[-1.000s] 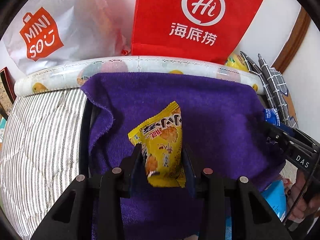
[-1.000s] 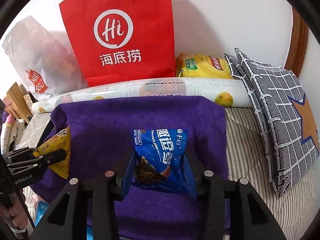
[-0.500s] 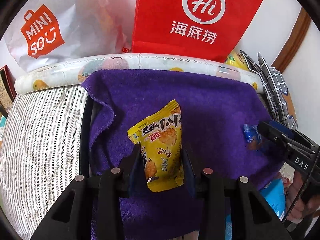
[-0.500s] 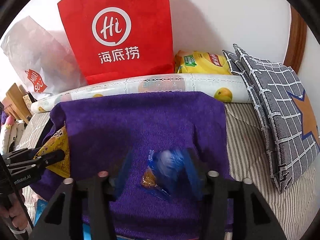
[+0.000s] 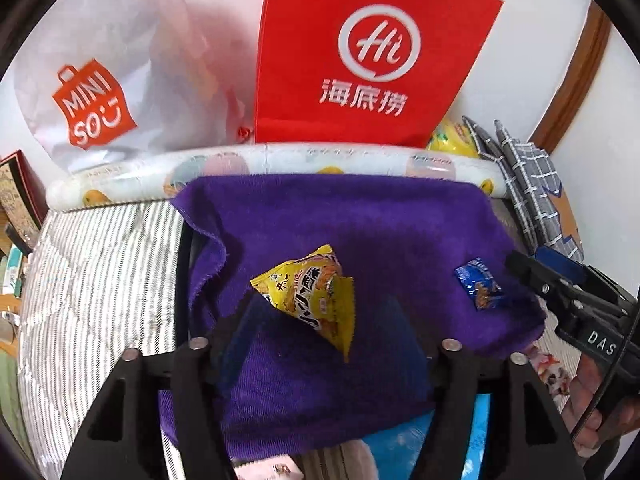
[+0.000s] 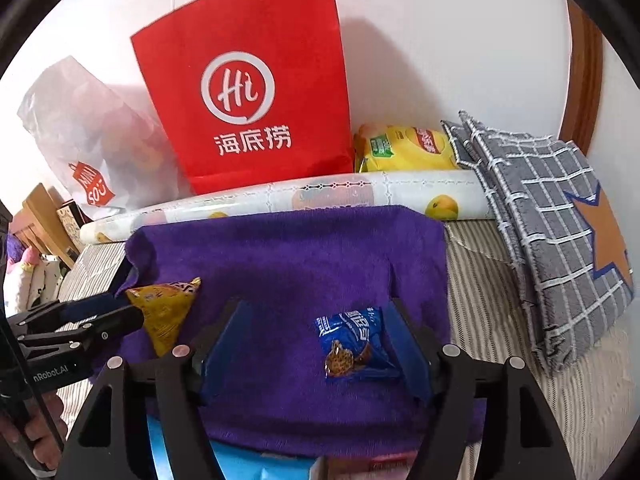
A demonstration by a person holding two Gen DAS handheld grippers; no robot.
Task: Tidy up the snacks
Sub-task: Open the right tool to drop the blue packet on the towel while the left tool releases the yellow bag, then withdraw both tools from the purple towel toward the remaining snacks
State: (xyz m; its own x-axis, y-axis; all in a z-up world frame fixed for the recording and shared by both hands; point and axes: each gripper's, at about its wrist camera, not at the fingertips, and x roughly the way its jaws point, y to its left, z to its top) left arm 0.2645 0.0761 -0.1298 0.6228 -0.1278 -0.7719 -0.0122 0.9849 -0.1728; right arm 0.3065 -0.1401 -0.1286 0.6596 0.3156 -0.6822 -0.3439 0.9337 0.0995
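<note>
A yellow snack packet (image 5: 316, 300) lies on the purple towel (image 5: 340, 224), tilted, between the wide-apart fingers of my left gripper (image 5: 320, 320), which is open. A blue cookie packet (image 6: 354, 344) lies on the towel (image 6: 296, 256) between the spread fingers of my right gripper (image 6: 316, 332), also open. The blue packet also shows in the left wrist view (image 5: 478, 282), with the right gripper's fingers (image 5: 560, 288) just to its right. The yellow packet also shows in the right wrist view (image 6: 166, 308), at the left gripper's fingertips (image 6: 104, 318).
A red Hi paper bag (image 6: 248, 88) and a white Miniso bag (image 5: 92, 80) stand at the back wall behind a rolled fruit-print mat (image 6: 360, 196). A yellow chip bag (image 6: 404, 148) and grey checked cushions (image 6: 540, 216) lie at the right. Striped bedding (image 5: 100, 272) surrounds the towel.
Both grippers have opened and let go of their packets. The yellow packet tipped over onto the towel. The blue packet dropped onto the towel a moment earlier.
</note>
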